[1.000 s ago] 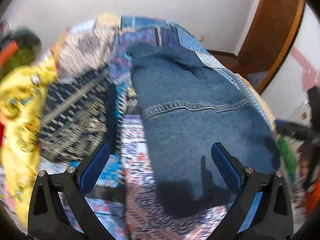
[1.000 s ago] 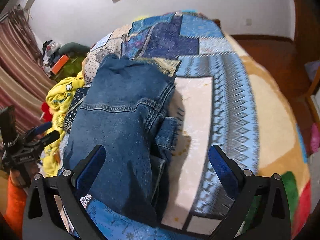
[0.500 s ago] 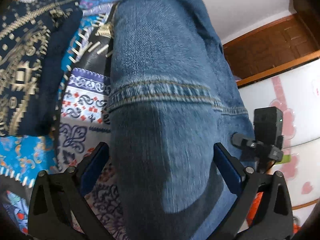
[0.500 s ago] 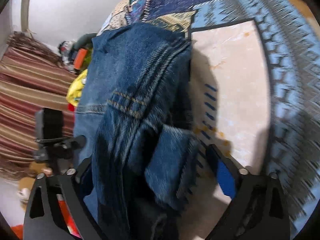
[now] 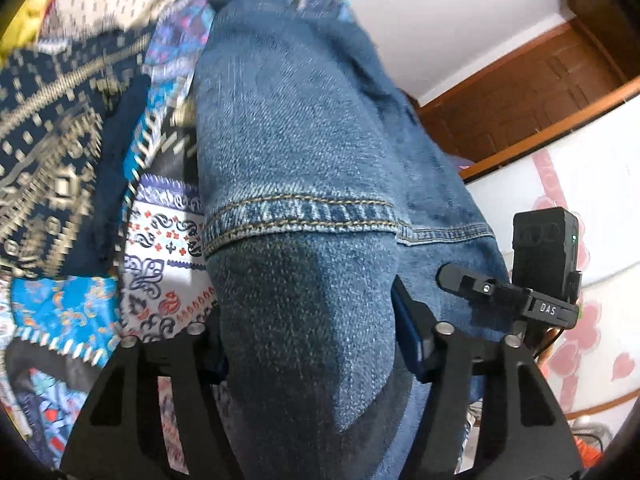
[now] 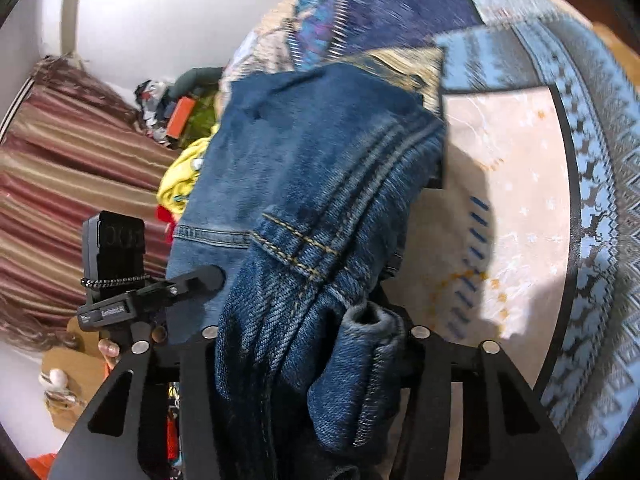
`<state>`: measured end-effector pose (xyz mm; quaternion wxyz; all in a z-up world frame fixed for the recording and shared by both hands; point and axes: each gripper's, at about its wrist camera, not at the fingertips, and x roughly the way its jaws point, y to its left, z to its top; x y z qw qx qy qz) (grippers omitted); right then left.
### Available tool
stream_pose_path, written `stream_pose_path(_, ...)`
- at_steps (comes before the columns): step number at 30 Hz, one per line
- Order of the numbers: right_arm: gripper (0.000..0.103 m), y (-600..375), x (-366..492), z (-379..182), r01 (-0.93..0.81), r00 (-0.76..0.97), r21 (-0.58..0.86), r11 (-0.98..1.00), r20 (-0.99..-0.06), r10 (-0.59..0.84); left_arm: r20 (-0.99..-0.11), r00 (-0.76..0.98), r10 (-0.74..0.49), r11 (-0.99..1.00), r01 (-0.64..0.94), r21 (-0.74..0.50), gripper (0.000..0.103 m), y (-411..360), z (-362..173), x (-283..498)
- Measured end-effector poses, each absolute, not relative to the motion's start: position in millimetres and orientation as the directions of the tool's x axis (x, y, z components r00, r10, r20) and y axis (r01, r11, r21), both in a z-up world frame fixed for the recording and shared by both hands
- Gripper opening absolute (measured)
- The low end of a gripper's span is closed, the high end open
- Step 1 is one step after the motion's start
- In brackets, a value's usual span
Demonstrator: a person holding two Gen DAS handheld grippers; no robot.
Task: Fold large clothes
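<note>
Denim fills both views: we see folded blue jeans (image 5: 304, 152) lying on a patchwork bedspread (image 5: 160, 240), their near end bunched up between the fingers of both grippers. Our left gripper (image 5: 308, 340) has just been closing, and its two blue pads (image 5: 406, 336) now press on the sides of a thick fold of the jeans, with the stitched hem band running across just beyond the fingertips. Our right gripper (image 6: 308, 332) has also just been closing, and its black fingers (image 6: 424, 360) are clamped on a gathered wad of the same jeans (image 6: 320, 184), where a belt loop and several layered seams crowd together. From the right view the jeans stretch away from us along the left part of the bed, with a pale panel of the bedspread (image 6: 516, 208) bare on their right. Each view catches the other gripper alongside, with its black camera block on top. Left of the jeans in the left view lies a dark blue cloth with a gold pattern (image 5: 52, 152). In the right view we make out a yellow garment (image 6: 180, 180) beyond the jeans and a striped curtain (image 6: 60, 200) at the far left. A wooden door (image 5: 532, 92) and white wall stand behind the bed.
</note>
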<state>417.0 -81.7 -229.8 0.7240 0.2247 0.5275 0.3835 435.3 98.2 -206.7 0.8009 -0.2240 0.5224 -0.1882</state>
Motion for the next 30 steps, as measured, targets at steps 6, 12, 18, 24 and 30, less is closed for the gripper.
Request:
stream_pose_path(6,0.043,-60,403,-175,-0.394,0.208,0.724,0.566,-0.529,0.822,-0.681,0.536,-0.499,0.85,0.15,-0.505,0.061,121,-130,395)
stream_pose_path(12,0.043,-21,393,-112,-0.493,0.278,0.671,0.555,-0.483,0.831,-0.611,0.646,-0.457,0.868,0.173,-0.465,0.061,166,-70,383)
stream_pose_path(18,0.043,30,404,-85,-0.546,0.307,0.638,0.543,-0.451,0.838,-0.557,0.735,-0.388,0.898,0.165,-0.407,0.061,215,-40,383)
stream_pose_path(24,0.043,70,422,-84,-0.574,0.303,0.623,0.532,-0.442,0.844,-0.532,0.775,-0.342,0.908,0.126,-0.399,0.061,277,-53,410)
stream_pose_path(30,0.043,132,458,-138,-0.545,0.28,0.603,0.583,-0.524,0.804,-0.597,0.749,-0.286,0.916,0.031,-0.4,0.061,330,-121,453)
